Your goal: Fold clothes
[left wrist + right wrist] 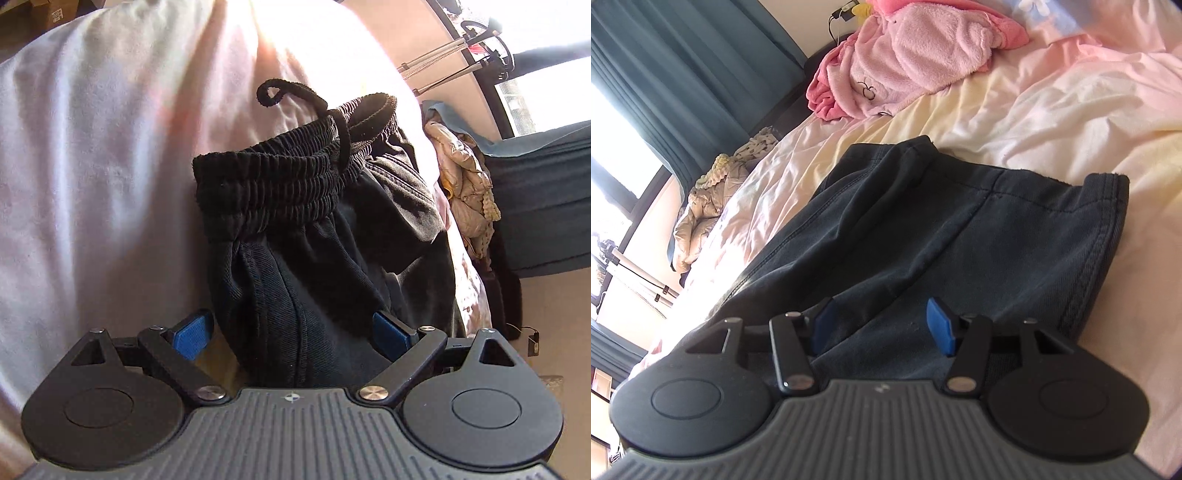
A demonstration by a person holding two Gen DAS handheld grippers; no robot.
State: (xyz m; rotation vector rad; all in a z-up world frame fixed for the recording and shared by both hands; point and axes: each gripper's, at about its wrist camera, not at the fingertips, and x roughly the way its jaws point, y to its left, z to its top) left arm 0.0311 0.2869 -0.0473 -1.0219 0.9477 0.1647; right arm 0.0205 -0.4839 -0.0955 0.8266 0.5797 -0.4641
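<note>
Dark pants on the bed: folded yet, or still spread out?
Folded. The dark pants lie doubled on the bed sheet, both leg hems stacked at one end, and the elastic waistband is bunched at the other.

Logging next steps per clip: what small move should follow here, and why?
Probably close the left tongs on the dark navy elastic-waist trousers: cloth already sits between the open blue pads. The right tongs also gape over the legs.

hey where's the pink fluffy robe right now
In the right wrist view, the pink fluffy robe lies crumpled on the bed sheet at the top, beyond the dark pants, near the teal curtain.
</note>
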